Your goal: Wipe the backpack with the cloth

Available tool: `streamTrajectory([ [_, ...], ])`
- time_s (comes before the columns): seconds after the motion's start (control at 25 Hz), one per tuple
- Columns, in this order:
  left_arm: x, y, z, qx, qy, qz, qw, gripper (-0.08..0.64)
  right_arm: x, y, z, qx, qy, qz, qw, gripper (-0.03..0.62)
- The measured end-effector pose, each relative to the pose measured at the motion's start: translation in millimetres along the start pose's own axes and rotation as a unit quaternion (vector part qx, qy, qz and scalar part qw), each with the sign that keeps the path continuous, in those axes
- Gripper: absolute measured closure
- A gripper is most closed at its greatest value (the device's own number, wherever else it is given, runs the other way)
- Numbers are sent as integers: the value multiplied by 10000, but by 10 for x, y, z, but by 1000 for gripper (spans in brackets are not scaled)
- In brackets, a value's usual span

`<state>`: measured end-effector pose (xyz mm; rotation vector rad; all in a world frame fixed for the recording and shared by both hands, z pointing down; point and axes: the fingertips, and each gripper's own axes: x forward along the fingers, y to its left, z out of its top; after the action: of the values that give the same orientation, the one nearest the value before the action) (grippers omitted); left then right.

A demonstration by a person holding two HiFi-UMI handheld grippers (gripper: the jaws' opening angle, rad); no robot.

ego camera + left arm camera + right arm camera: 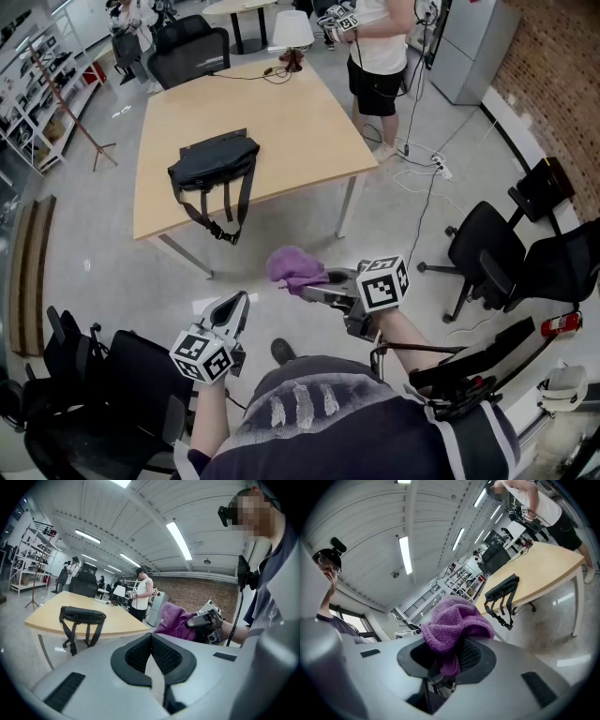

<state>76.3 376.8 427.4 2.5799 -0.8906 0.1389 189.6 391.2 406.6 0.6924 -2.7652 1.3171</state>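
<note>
A black backpack (214,161) lies on the wooden table (300,122), its straps hanging over the near edge; it also shows as the backpack (80,615) and the backpack (502,589) in the gripper views. My right gripper (314,284) is shut on a purple cloth (294,266), held in the air short of the table. The cloth (454,623) bunches up above the jaws. My left gripper (236,303) hangs lower left, shut with nothing in it, its black pads (140,653) pressed together.
A person (380,42) stands at the table's far right corner holding grippers. A lamp (292,33) and cables sit on the table's far end. Black office chairs (497,253) stand to my right and chairs (103,394) to my lower left. Shelving (37,84) lines the left wall.
</note>
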Motion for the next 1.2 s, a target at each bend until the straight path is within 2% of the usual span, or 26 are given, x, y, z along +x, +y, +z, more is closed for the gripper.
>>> streamTrajectory([
  [0.16,-191,607,340,136,-89,24,9999,554,588,35,256,35,-122,56,9999,494],
  [0.32,-327,1084,609,219,-270,65,9994,554,1112,42,473,-47,-19,108,9999,494],
  [0.48,-404,1321,618,22,-370,246,9990,554,1391,-22,510,-43,305,119,9995,494],
  [0.64,-296,1526,608,-78,-292,299,9991,554,1560,-228,656,-93,424,50,9990,494],
  [0.88,132,1936,741,-109,-57,598,9981,554,1722,-946,1112,-156,589,-100,9981,494],
  [1.12,859,2383,1132,51,63,896,9959,554,1722,-1882,1846,-348,761,-485,9953,494],
  [1.2,1085,2498,1259,144,109,976,9951,554,1727,-2266,2128,-389,735,-762,9936,493],
])
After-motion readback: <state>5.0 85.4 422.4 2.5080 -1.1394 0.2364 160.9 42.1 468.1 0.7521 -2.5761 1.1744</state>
